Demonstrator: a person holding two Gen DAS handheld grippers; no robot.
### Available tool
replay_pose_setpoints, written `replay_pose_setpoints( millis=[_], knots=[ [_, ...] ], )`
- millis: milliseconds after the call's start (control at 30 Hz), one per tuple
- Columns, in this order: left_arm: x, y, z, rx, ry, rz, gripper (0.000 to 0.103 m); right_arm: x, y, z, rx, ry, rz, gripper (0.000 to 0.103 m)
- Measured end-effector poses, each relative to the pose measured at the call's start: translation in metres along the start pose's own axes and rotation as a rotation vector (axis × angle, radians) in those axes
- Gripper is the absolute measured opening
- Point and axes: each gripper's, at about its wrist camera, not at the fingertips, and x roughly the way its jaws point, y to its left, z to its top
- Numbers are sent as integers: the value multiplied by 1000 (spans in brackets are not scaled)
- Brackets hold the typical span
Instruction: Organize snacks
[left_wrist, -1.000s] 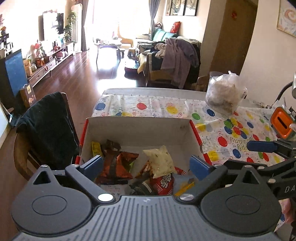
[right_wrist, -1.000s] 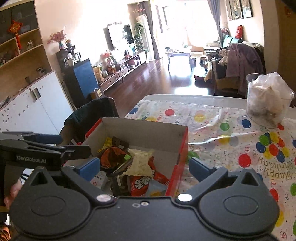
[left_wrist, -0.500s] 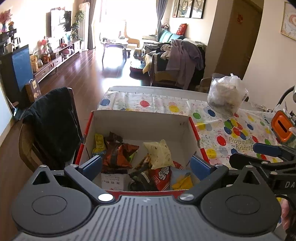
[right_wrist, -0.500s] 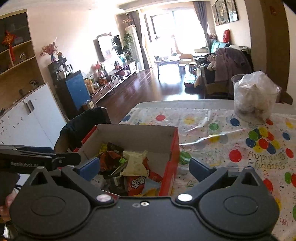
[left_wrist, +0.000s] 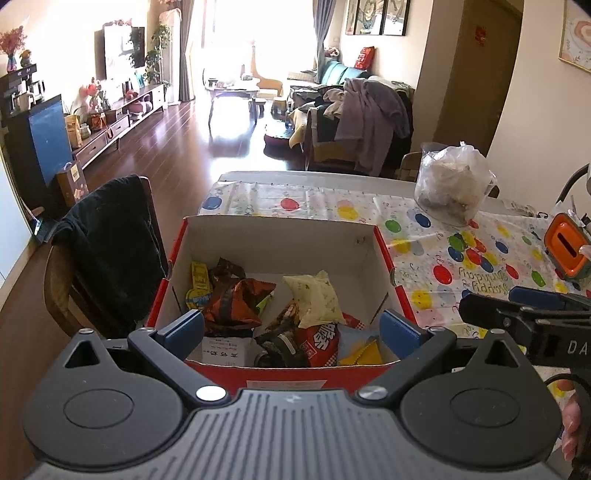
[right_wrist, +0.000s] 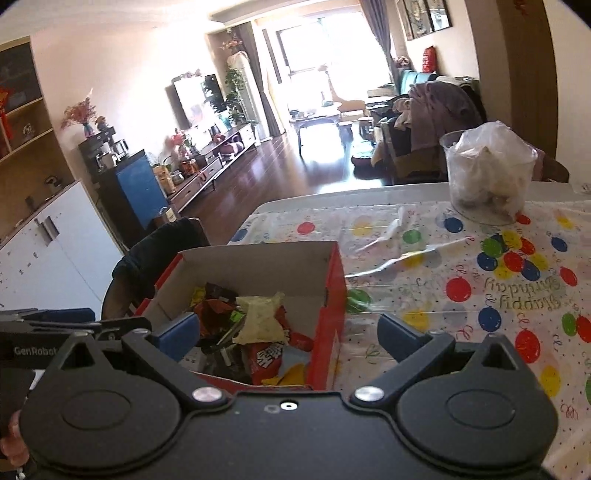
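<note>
A red cardboard box with a white inside stands at the table's near left corner. It holds several snack packets: a pale yellow pouch, a brown-orange bag, a red packet and a small yellow one. My left gripper hangs open just short of the box's near wall, empty. My right gripper is open and empty too, straddling the box's right wall from the near side.
A balloon-print tablecloth covers the table. A clear tub lined with a plastic bag stands at the far right. An orange device sits at the right edge. A chair draped in black cloth stands left of the box.
Both grippers have drawn back and risen from the box, so more of its inside and its near wall show. Both stay open and empty.
</note>
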Motion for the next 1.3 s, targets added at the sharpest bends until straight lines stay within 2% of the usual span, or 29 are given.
replay_pose_setpoints(
  millis=[1300],
  knots=[
    [-2, -6, -1, 9, -10, 14, 102, 1, -1, -3, -23, 9, -33, 103]
  ],
)
